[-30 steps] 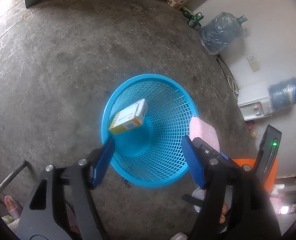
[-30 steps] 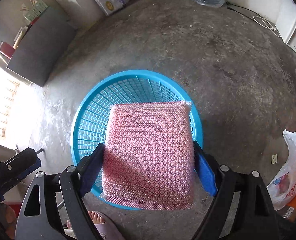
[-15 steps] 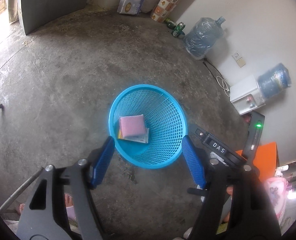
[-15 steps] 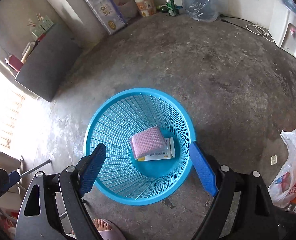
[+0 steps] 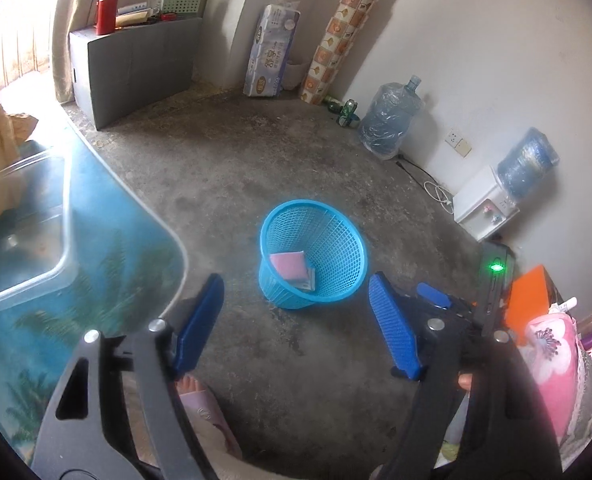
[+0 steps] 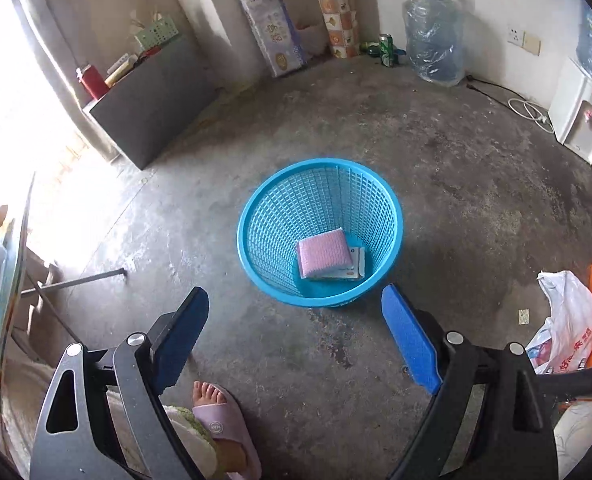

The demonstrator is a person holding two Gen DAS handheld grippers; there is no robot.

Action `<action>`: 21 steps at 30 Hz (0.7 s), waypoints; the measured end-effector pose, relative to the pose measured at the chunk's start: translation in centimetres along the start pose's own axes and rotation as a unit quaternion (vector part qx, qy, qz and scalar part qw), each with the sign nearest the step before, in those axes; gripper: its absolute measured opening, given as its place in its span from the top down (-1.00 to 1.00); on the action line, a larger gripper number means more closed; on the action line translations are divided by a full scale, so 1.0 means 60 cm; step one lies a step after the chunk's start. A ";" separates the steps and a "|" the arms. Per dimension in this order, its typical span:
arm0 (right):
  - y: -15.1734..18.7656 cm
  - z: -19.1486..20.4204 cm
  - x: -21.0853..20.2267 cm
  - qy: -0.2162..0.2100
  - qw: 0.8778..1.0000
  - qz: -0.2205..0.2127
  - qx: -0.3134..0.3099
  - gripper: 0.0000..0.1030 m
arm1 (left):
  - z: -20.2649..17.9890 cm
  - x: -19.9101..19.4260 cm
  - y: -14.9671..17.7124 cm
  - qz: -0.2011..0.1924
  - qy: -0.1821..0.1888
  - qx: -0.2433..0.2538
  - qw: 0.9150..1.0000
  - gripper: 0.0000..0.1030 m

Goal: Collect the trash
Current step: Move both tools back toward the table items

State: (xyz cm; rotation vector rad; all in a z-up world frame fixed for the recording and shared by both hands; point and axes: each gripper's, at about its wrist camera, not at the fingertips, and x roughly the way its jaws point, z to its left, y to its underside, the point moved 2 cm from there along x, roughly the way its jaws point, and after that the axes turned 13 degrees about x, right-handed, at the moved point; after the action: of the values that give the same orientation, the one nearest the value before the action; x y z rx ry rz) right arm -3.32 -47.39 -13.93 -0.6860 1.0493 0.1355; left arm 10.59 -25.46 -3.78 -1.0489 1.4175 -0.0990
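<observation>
Both tongs, left (image 5: 296,320) and right (image 6: 296,332), have risen, jaws just widening, gaping empty; beyond their tips the sponge (image 6: 323,253) lies in the basket (image 6: 252,216).

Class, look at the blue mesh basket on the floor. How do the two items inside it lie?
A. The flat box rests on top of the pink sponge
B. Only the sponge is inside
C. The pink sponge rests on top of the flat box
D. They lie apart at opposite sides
C: in the basket, the pink sponge covers most of the flat box, whose edge pokes out beneath it.
</observation>
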 end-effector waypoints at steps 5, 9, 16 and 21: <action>0.028 0.105 -0.067 -0.029 0.995 -0.025 -0.090 -0.85 | 0.055 -0.096 0.068 -0.007 -0.057 -0.035 0.998 -0.54; 0.054 0.195 -0.116 -0.069 0.982 -0.037 -0.172 -0.87 | 0.100 -0.159 0.117 -0.025 -0.113 -0.069 0.991 -0.68; 0.106 0.320 -0.168 -0.093 0.963 -0.041 -0.249 -0.87 | 0.186 -0.229 0.189 -0.043 -0.148 -0.161 0.975 -0.75; 0.133 0.382 -0.200 -0.109 0.953 -0.058 -0.279 -0.87 | 0.232 -0.280 0.212 -0.068 -0.148 -0.188 0.968 -0.83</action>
State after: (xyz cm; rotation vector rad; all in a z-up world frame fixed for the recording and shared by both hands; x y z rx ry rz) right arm 4.45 -25.26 -0.40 -1.2122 0.7542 0.4067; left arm 11.76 -0.29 -1.95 -1.4099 1.1130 0.2299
